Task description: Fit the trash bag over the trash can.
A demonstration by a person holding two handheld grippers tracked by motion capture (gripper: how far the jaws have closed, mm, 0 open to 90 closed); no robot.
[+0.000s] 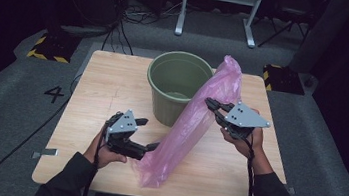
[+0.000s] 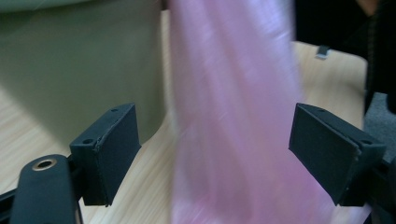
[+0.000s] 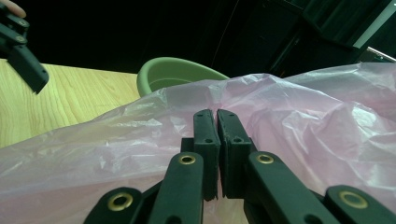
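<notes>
Since the right gripper (image 1: 213, 107) has its jaws pinched flat together on a fold of the pink plastic bag (image 1: 194, 125), the film is lifted off the table (image 1: 103, 84) at that side and stretched into a long band, which is probably the point: hold one edge up so the other edge can be taken and the mouth spread toward the green bucket (image 1: 176, 85). Right gripper view confirms it, pads (image 3: 207, 140) meeting with no visible gap and bag film (image 3: 299, 121) bunched right at the tips. Left gripper (image 1: 145, 137) has jaws wide open, nothing held; in its own view the bag (image 2: 233, 116) hangs between the two pads (image 2: 114, 149), apparently clear of both, though motion blur makes contact hard to rule out. Bag's long axis runs diagonally in the high view, from the crumpled low end near the table's front edge, by the left gripper, up and away to a peak just right of the bucket rim. It leans against or passes just in front of the bucket wall; can't tell which. Which end is the open mouth isn't readable. Bucket stands upright at table centre-rear, opening up.
</notes>
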